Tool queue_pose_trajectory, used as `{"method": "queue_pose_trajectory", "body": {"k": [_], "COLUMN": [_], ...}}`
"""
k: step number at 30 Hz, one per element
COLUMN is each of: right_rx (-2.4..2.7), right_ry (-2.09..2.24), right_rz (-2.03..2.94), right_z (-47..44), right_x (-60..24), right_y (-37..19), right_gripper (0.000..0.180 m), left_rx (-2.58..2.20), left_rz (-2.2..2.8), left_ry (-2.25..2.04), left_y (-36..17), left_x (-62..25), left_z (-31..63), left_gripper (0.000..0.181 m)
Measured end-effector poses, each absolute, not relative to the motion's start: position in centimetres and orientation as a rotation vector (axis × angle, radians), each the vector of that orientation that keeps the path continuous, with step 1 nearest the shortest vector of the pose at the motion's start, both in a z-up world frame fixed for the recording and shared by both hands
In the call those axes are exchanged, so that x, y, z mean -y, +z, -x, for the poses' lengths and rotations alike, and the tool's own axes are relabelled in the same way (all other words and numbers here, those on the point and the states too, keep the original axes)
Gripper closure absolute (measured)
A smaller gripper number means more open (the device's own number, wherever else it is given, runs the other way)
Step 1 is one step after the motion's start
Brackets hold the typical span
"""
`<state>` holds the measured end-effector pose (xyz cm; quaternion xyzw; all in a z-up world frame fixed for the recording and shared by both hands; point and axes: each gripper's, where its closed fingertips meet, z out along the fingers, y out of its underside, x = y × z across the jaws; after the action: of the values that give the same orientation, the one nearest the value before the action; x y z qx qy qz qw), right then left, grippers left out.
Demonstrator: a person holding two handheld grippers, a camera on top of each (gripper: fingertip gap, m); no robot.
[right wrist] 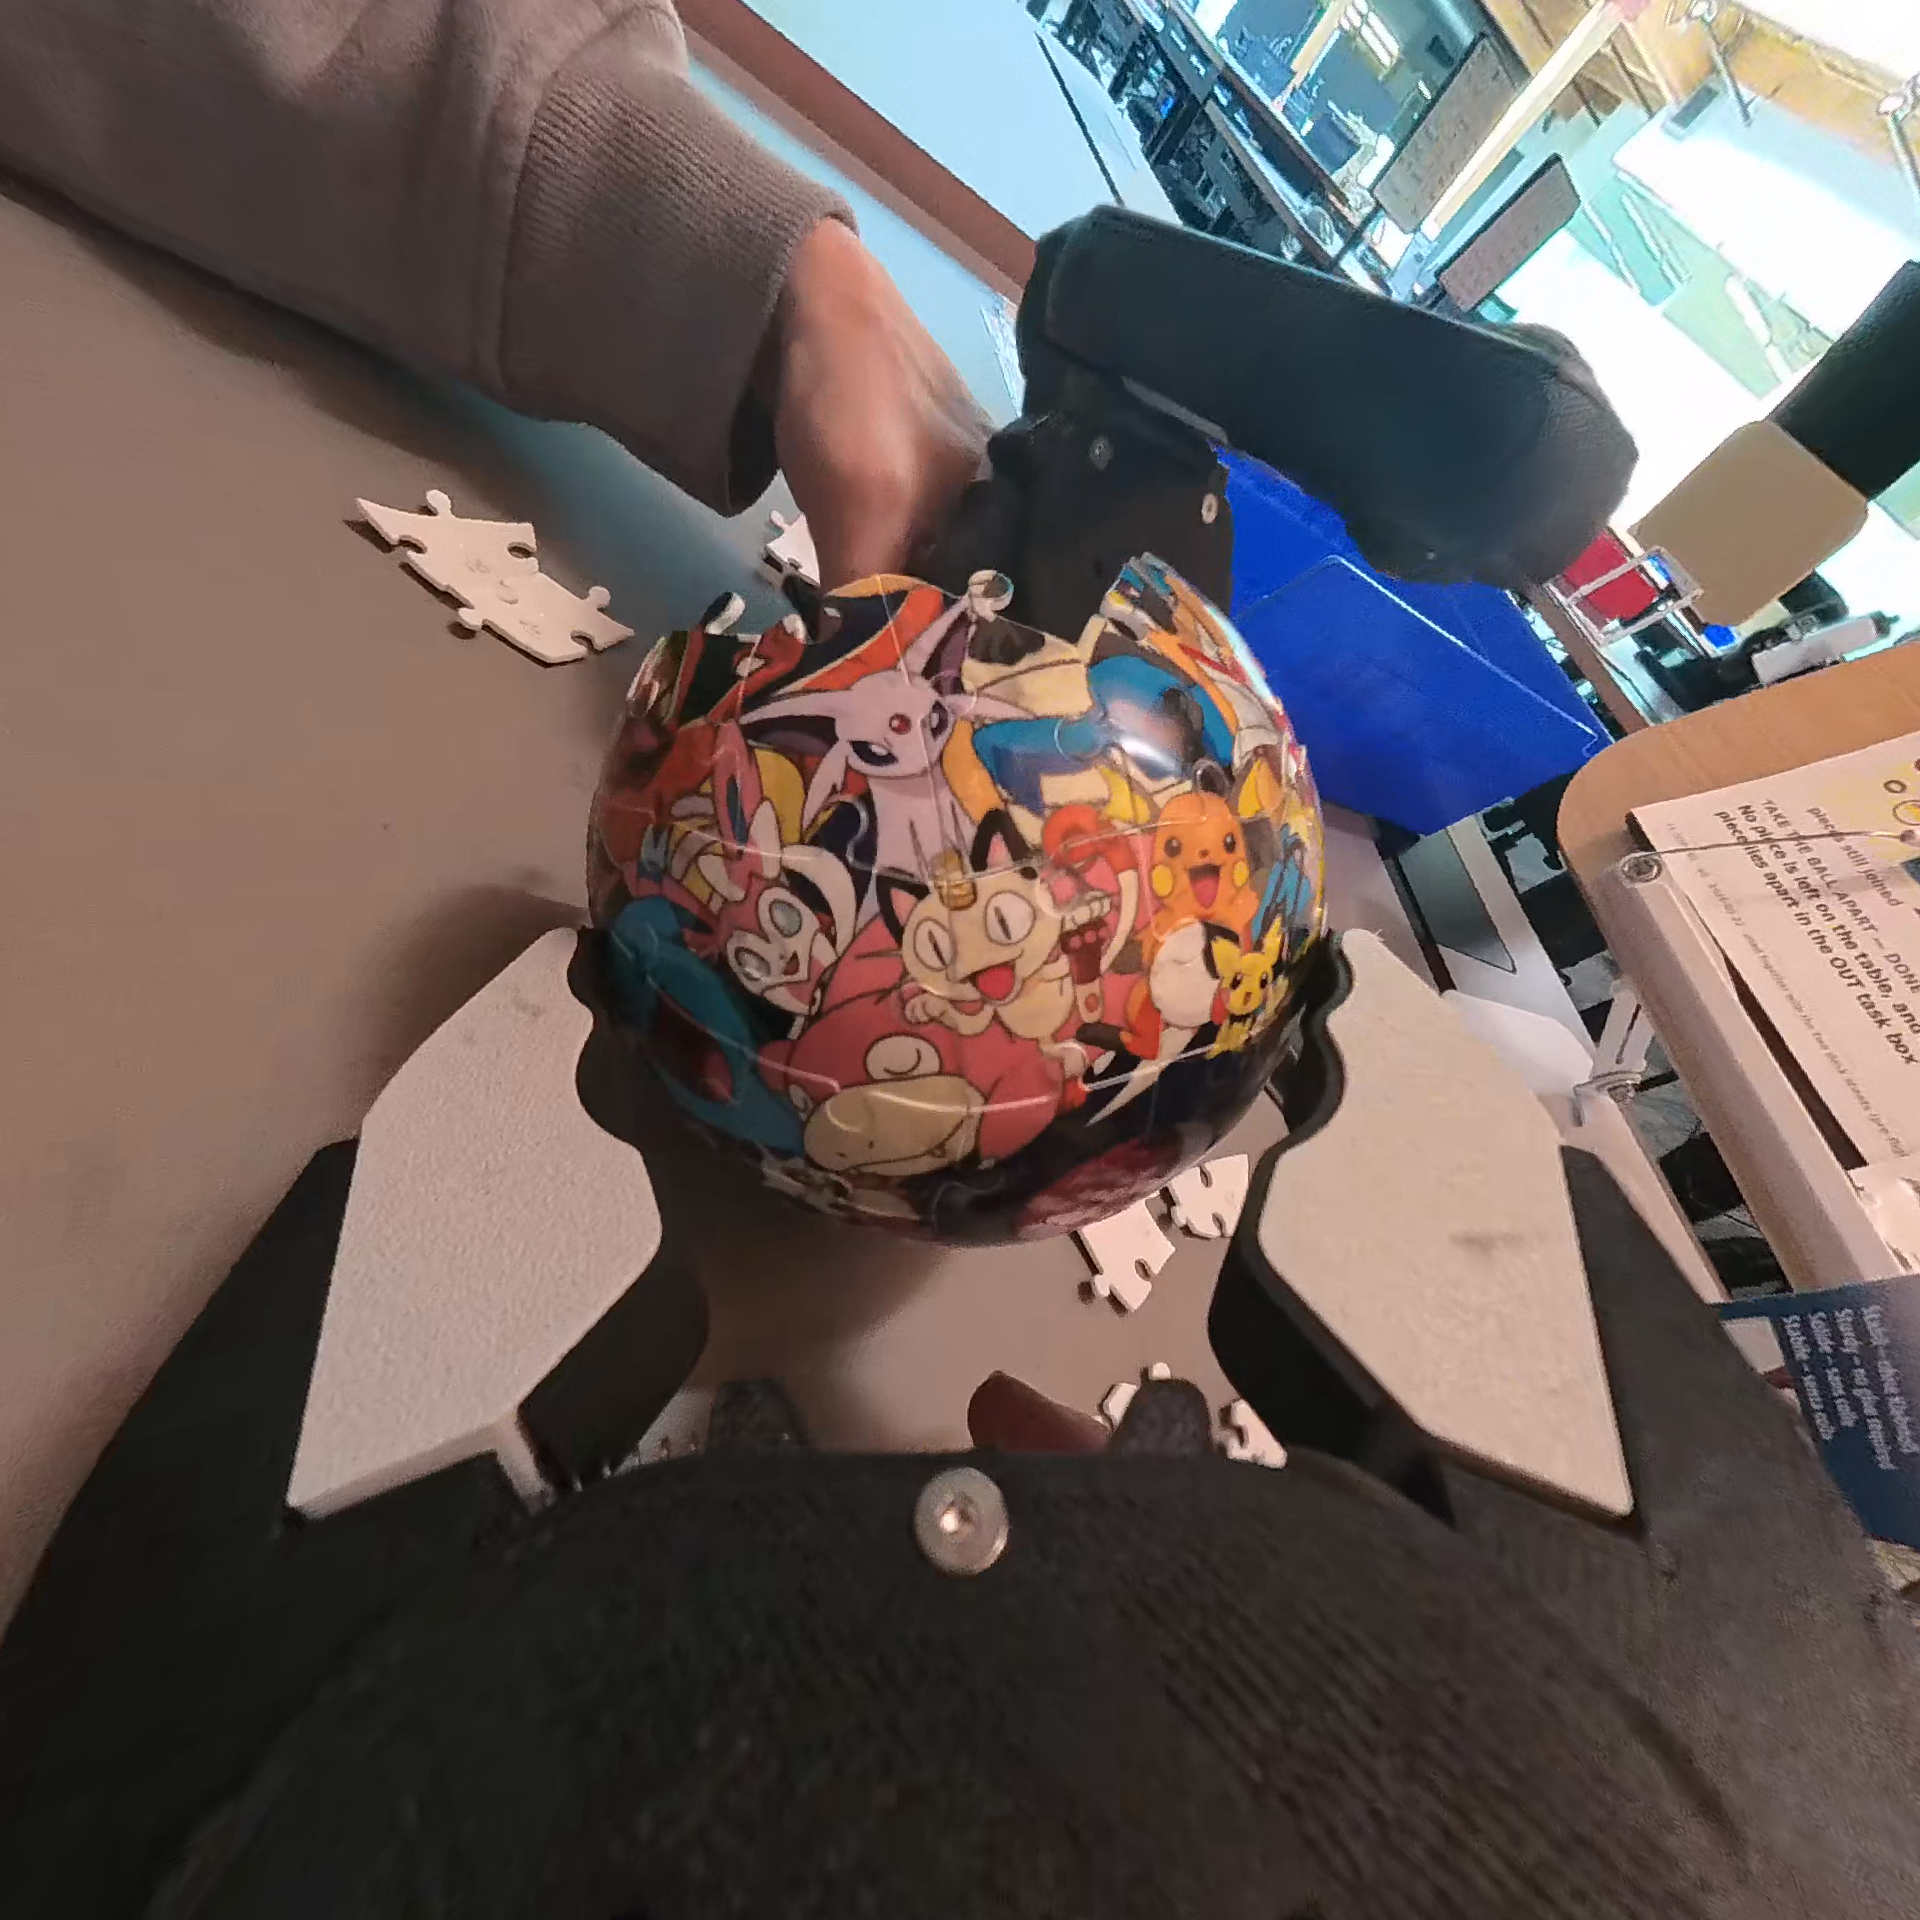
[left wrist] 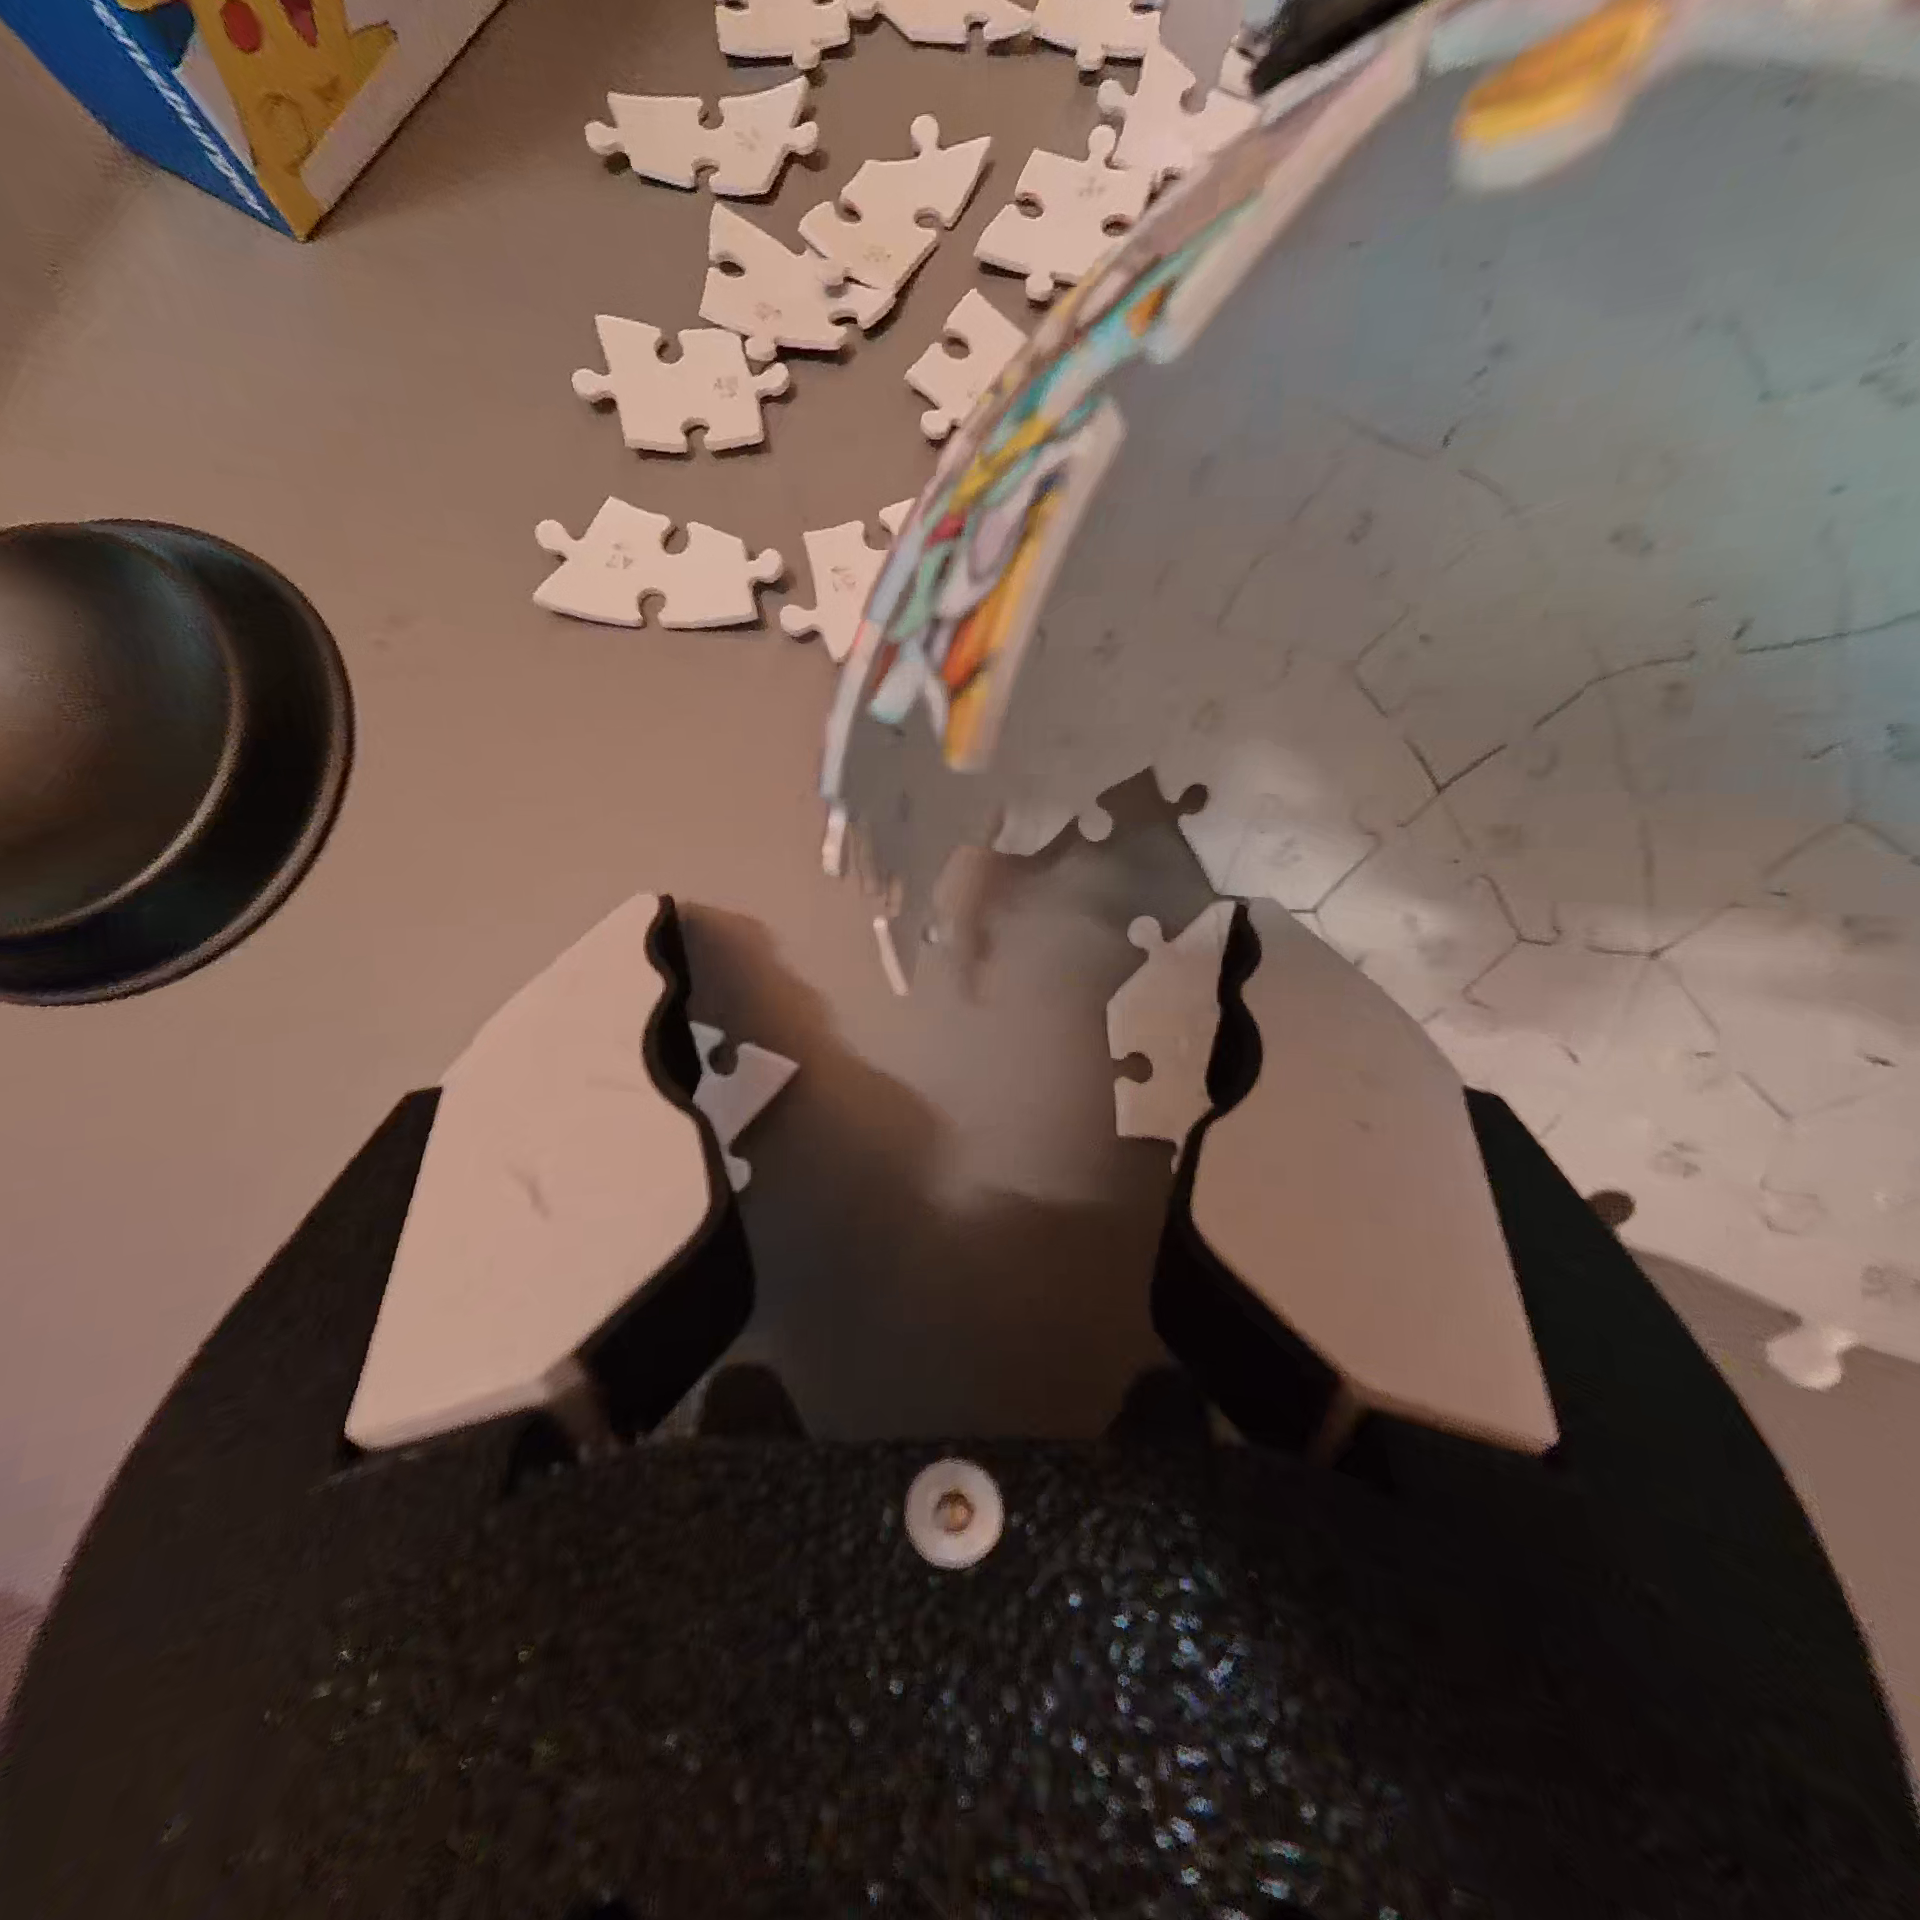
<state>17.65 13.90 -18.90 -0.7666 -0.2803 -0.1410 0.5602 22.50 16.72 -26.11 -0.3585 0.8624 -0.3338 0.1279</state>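
Note:
A puzzle ball [right wrist: 956,904] printed with colourful cartoon creatures has a jagged opening at its top. My right gripper [right wrist: 958,961] is shut on it, one finger on each side, just above the grey table [right wrist: 208,831]. In the left wrist view I see the ball's pale inner shell [left wrist: 1507,623] at the right, blurred. My left gripper [left wrist: 951,935] is open at the ball's broken rim; a white piece [left wrist: 1153,1039] lies against its right finger. The left gripper's black body [right wrist: 1122,488] shows behind the ball, held by a hand [right wrist: 862,416].
Several loose white puzzle pieces [left wrist: 675,390] lie face down on the table [left wrist: 312,416], more by the ball [right wrist: 499,582]. A black round stand [left wrist: 135,748] sits at the left, a blue and yellow box [left wrist: 208,104] at the far left. A blue bin [right wrist: 1382,665] and a printed sheet [right wrist: 1787,935] are beyond the table.

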Motion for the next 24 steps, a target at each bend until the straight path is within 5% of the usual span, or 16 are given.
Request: {"method": "queue_pose_trajectory", "body": {"k": [13,24], "right_rx": [0.623,0.621], "right_ry": [-0.272,-0.293], "right_rz": [1.790,1.770], "right_z": [-17.8,-17.5], "right_x": [-14.4,-14.5], "right_y": [-18.7,-18.7], "right_gripper": [0.056,0.056], "left_rx": [-2.536,-2.398], "left_rz": [1.000,1.116], "left_ry": [-0.944,-1.279], "left_y": [-26.0,-23.7], "left_x": [-15.8,-16.8], "left_z": [-22.1,-22.7], "left_gripper": [0.099,0.091]}}
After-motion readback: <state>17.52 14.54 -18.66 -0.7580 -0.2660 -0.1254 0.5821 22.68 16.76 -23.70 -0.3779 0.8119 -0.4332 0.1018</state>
